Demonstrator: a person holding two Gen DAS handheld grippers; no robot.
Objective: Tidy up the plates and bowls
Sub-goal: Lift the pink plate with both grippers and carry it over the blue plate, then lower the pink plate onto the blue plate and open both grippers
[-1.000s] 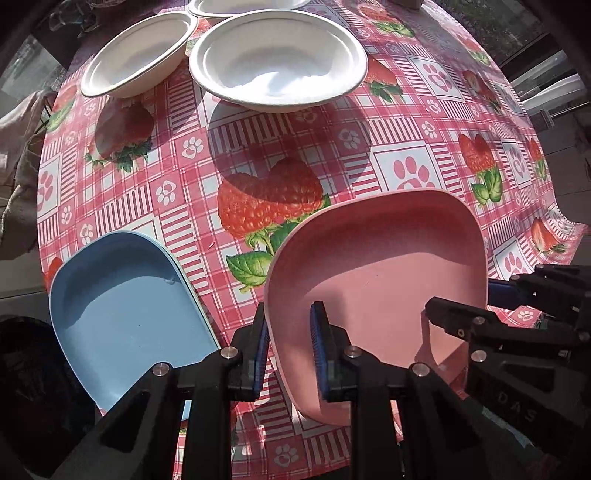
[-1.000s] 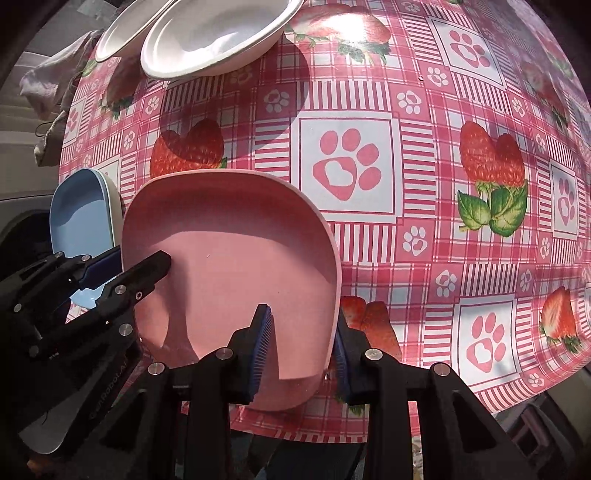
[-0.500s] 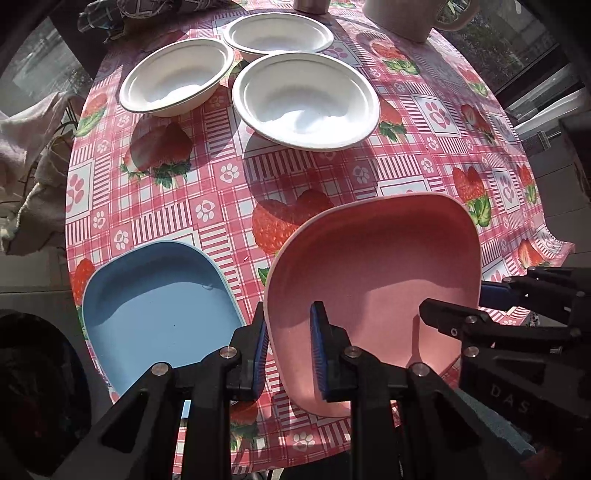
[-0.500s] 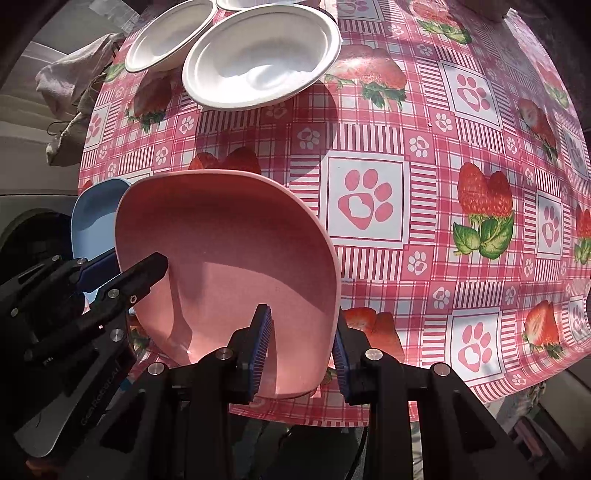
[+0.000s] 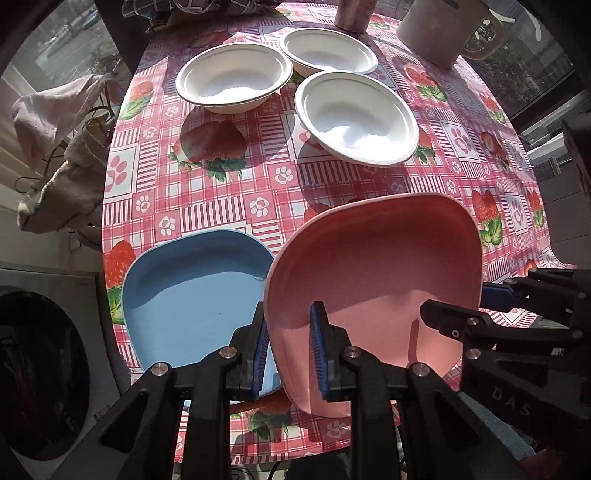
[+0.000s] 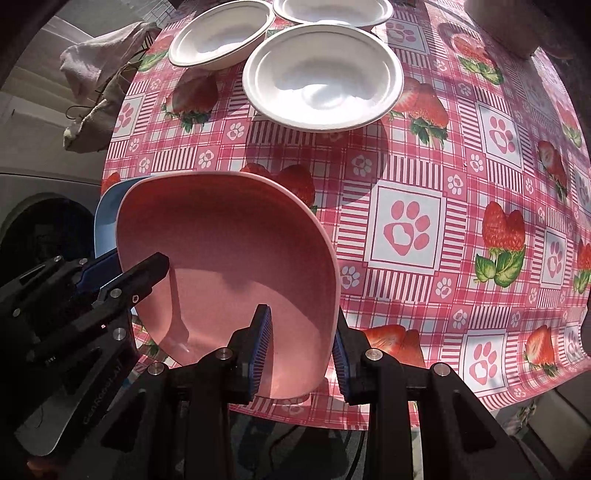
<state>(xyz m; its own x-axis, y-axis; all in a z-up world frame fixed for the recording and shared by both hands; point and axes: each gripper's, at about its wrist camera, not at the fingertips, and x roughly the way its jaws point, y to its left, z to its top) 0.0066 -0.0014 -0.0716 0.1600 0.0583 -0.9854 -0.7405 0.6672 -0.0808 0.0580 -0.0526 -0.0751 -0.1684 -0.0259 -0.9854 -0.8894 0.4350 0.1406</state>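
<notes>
Pink plate [image 5: 373, 280] is clamped at opposite rims by your left claw [image 5: 288, 347] and right claw [image 6: 301, 343]; unstacked beyond: blue plate [image 5: 192, 295], three white bowls [image 5: 354, 118].

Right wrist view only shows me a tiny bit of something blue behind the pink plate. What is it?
Observer: A blue rounded-square plastic plate, empty, lying flat on the red checked strawberry tablecloth.
Operator: Are the other tongs holding it?
Observer: No. The left tongs pinch the pink rounded-square plate by its left rim, one pad inside, one outside.
Operator: Anything behind the white round bowls?
Observer: A big beige mug with a handle. Your view cuts most of it off.
</notes>
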